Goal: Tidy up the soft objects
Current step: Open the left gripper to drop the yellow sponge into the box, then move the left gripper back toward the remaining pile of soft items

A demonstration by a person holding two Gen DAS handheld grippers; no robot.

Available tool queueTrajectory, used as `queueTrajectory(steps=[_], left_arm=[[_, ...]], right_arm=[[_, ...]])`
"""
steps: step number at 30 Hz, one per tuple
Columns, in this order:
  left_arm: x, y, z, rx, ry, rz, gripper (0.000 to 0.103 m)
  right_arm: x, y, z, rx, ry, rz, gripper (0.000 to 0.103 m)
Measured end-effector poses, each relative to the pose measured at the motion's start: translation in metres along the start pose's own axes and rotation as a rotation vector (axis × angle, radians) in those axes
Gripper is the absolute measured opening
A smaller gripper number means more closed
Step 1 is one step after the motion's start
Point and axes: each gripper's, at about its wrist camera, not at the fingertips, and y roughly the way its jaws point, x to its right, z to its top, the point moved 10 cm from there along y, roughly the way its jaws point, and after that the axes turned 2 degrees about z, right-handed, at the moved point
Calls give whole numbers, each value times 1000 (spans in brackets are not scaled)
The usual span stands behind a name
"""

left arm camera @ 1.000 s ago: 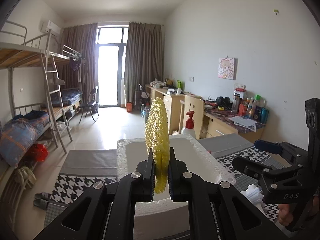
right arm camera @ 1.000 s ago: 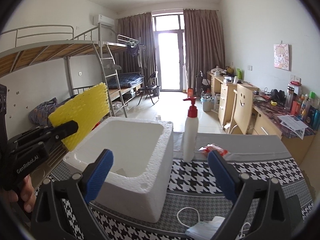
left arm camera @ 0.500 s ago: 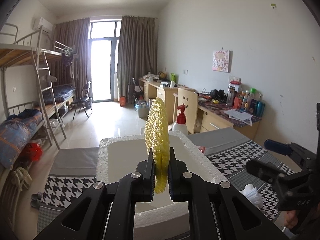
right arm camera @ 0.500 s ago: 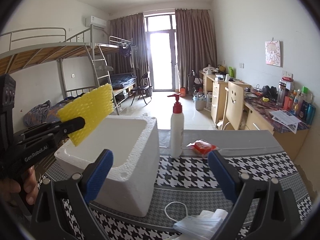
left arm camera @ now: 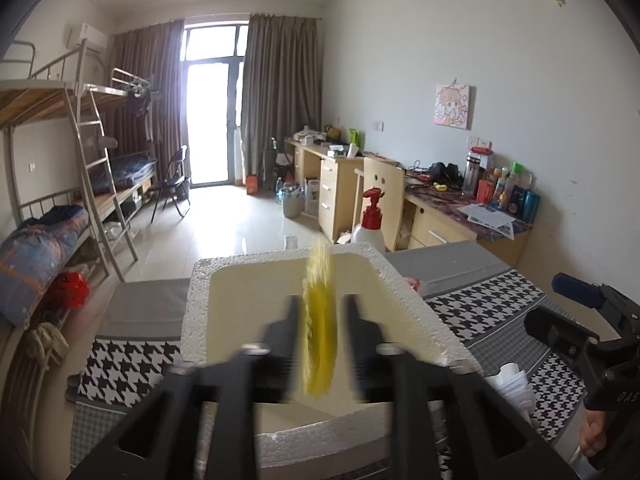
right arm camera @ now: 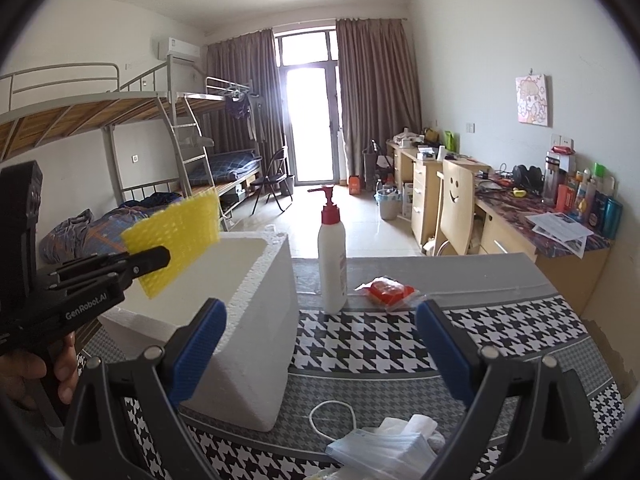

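My left gripper (left arm camera: 320, 312) hangs over the open white foam box (left arm camera: 408, 292). Its fingers stand apart, blurred, with the yellow foam net (left arm camera: 319, 320) between them, also blurred and lower than the fingertips. In the right wrist view the left gripper (right arm camera: 160, 258) still shows against the yellow net (right arm camera: 176, 236) above the foam box (right arm camera: 256, 320). My right gripper (right arm camera: 320, 344) is open and empty, above the houndstooth table (right arm camera: 360, 344). Face masks (right arm camera: 384, 448) lie just below it.
A white pump bottle with a red top (right arm camera: 332, 264) stands right of the box. A red packet in clear wrap (right arm camera: 386, 290) lies beside it. Bunk beds stand at the left, desks along the right wall.
The left gripper's jaws have spread apart and the yellow net has slid down between them toward the box. The right gripper has drifted right, so the box sits further left in its view.
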Motion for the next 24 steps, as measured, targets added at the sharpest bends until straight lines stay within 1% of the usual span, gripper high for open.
queueTrajectory(steps=[1, 2, 3, 4, 6, 10, 13, 24], left_arm=[[-1, -1, 0, 6, -7, 5, 67], [-4, -4, 1, 18, -17, 20, 83], [-6, -6, 2, 28, -26, 35, 89], [-8, -8, 3, 38, -32, 45, 91], [-8, -10, 2, 41, -31, 50, 99], [-4, -14, 1, 46, -22, 56, 100], [0, -19, -2, 47, -25, 33, 101], [10, -51, 1, 104, 1, 23, 102]], right_arm=[[1, 0, 0, 0, 4, -2, 97], [3, 0, 0, -1, 9, -3, 97], [3, 0, 0, 0, 11, -1, 97], [3, -1, 0, 1, 11, -1, 97], [4, -2, 1, 4, 8, -4, 97], [3, -6, 1, 10, 5, -3, 97], [2, -9, 0, 12, 0, -6, 97], [-2, -29, 4, 40, 1, -1, 97]])
